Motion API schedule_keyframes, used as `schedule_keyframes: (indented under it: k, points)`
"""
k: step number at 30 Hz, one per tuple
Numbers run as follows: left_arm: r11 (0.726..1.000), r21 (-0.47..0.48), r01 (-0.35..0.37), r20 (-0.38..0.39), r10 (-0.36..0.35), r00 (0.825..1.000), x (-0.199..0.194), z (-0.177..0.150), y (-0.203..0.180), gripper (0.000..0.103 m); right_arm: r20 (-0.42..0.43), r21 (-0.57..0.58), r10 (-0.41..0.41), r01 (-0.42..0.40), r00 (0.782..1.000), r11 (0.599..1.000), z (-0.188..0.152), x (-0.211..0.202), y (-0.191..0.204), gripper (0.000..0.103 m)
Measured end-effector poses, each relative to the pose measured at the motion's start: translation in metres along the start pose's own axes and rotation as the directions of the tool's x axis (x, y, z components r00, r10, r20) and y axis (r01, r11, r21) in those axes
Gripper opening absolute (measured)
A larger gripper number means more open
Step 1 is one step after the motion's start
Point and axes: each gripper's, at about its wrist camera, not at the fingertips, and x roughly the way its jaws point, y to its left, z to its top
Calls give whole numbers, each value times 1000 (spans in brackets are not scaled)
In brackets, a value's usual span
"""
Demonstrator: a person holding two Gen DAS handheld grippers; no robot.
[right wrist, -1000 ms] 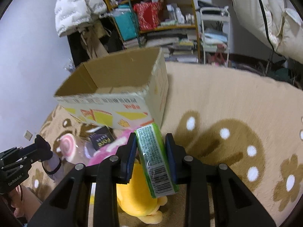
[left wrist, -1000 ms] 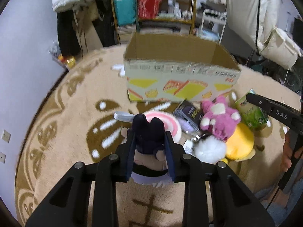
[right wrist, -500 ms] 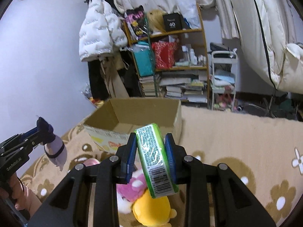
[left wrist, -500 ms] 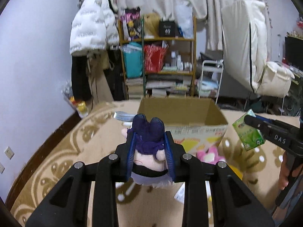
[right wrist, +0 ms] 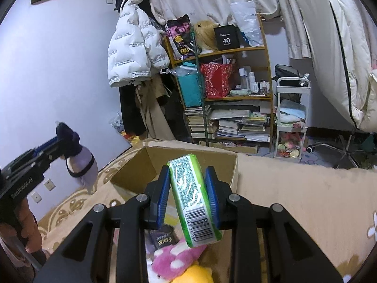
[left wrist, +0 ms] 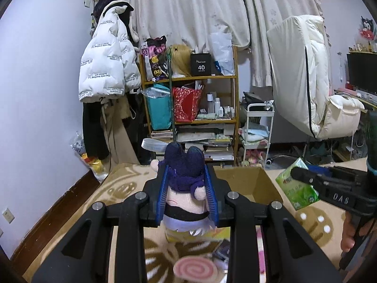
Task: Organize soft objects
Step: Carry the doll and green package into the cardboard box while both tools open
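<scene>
Purple-haired plush doll (left wrist: 185, 188) and green plastic-wrapped tissue pack (right wrist: 194, 199): both grasped.
Left gripper (left wrist: 186, 194) clenches doll, right gripper (right wrist: 188, 194) clenches pack; open brown cardboard box (right wrist: 188, 160) at frame centre.

Patterned beige rug (right wrist: 294, 195) bears cardboard box (right wrist: 150, 162), pink plush (right wrist: 174, 259), perhaps yellow plush (right wrist: 195, 276)

"40" on black box (left wrist: 201, 64); "DAS" on right gripper (left wrist: 297, 174).

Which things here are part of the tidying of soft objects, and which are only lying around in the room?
Part of the job:
- plush doll, in left gripper
- green tissue pack, in right gripper
- cardboard box
- pink plush
- yellow plush

Just lying about:
- white jacket
- bookshelf
- white cart
</scene>
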Motion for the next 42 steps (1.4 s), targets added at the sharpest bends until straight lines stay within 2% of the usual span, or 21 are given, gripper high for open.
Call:
schedule_keyframes:
  k: [7, 12, 16, 23, 27, 32, 34, 36, 40, 42]
  points:
    - [1000, -1, 23, 3, -23, 1000, 35, 13, 2, 29, -2, -23, 24, -24, 1000, 999, 19, 33, -4, 32]
    - [998, 29, 63, -17, -62, 998, 57, 5, -2, 29, -21, -20, 31, -32, 999, 999, 19, 56, -6, 32]
    - [997, 39, 59, -44, -58, 997, 77, -3, -10, 29, -35, -2, 38, -38, 999, 999, 15, 68, -13, 32]
    - [997, 40, 60, -132, -54, 990, 109, -21, -16, 31, -90, 49, 65, -61, 994, 997, 1, 91, -28, 32]
    - [998, 48, 30, -195, -20, 981, 122, -31, -16, 32, -120, 78, 79, -70, 990, 994, -7, 101, -33, 32]
    - [999, 12, 38, -231, -35, 972, 127, -40, -12, 33, -155, 86, 67, -54, 986, 995, -13, 103, -34, 35]
    - [1000, 15, 21, -224, -17, 974, 123, -40, -10, 37, -156, 88, 61, -48, 986, 995, -12, 99, -33, 35]
    - [1000, 21, 7, -218, -3, 976, 117, -39, -10, 46, -145, 93, 71, -58, 987, 994, -10, 93, -33, 35]
    - [1000, 24, -5, -214, 10, 977, 106, -38, -7, 51, -127, 105, 72, -59, 989, 993, -7, 82, -34, 35]
    - [1000, 18, -7, -217, 10, 976, 98, -39, -6, 56, -119, 116, 79, -65, 990, 991, -6, 74, -33, 39]
